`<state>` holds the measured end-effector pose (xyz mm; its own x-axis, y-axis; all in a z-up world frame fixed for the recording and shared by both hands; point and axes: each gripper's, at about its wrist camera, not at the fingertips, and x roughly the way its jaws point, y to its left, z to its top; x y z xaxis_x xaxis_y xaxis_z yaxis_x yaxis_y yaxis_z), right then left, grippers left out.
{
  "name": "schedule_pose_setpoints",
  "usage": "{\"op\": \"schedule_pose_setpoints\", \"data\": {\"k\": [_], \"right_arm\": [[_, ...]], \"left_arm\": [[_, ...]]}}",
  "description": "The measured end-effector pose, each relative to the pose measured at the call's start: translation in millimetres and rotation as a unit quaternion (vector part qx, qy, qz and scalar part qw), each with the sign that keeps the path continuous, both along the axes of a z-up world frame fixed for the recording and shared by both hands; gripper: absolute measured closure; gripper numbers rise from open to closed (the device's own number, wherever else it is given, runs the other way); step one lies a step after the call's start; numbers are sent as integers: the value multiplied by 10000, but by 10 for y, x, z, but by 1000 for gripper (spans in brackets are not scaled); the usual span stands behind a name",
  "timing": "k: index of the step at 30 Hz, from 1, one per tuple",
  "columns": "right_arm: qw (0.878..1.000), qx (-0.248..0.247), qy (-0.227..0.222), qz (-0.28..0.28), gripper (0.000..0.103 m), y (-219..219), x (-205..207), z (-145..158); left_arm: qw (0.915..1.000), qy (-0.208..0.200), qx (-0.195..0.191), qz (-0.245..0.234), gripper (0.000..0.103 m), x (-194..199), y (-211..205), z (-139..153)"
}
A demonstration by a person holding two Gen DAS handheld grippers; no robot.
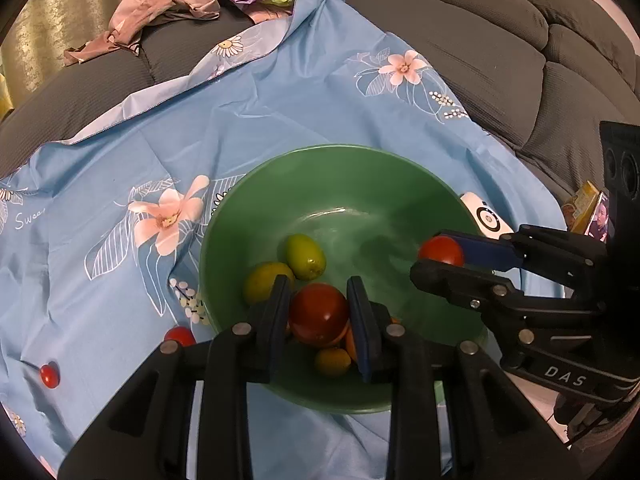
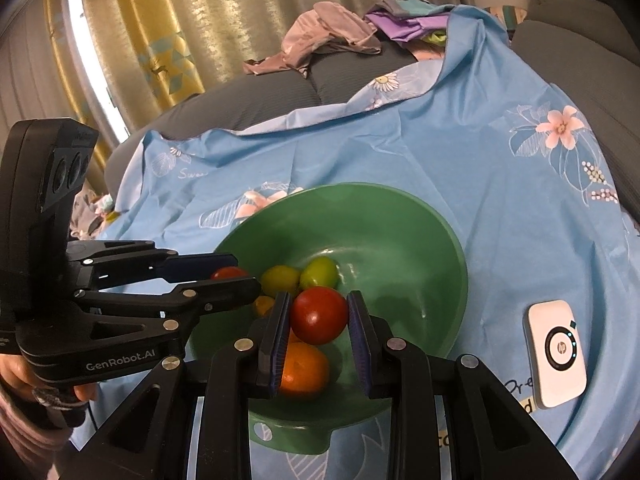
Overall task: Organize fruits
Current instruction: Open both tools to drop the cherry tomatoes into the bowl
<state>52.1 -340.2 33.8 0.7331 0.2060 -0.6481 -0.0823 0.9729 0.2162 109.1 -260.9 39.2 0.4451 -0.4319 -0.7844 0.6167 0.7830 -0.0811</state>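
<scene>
Dropping two red fruits into the green bowl [image 1: 248, 200] on the blue floral cloth [image 1: 120, 152].

Holding each red fruit above the bowl, lower centre of both frames: left hand-held gripper [image 1: 319, 312] clamped on a red fruit [image 1: 319, 314], right hand-held gripper [image 2: 319, 314] clamped on a second red fruit [image 2: 319, 314]. Best lowering close to the green and orange fruit already inside, then parting the fingers slowly to avoid bounce. Still waiting at lower left: two small red fruits [image 1: 49, 376] on the cloth.
</scene>
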Motion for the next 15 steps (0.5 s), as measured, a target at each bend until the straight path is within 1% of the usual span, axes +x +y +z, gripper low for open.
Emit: {"op": "schedule_pose_setpoints", "data": {"k": [11,15], "right_arm": [[10000,40,27,-38,72,-25,-13,4],[10000,49,-1,-47,72,-31,-22,11]], "left_arm": [[10000,-15,-18,13,73,-2,1,17],[10000,-46,-28,37,67,-10,14,30]]}}
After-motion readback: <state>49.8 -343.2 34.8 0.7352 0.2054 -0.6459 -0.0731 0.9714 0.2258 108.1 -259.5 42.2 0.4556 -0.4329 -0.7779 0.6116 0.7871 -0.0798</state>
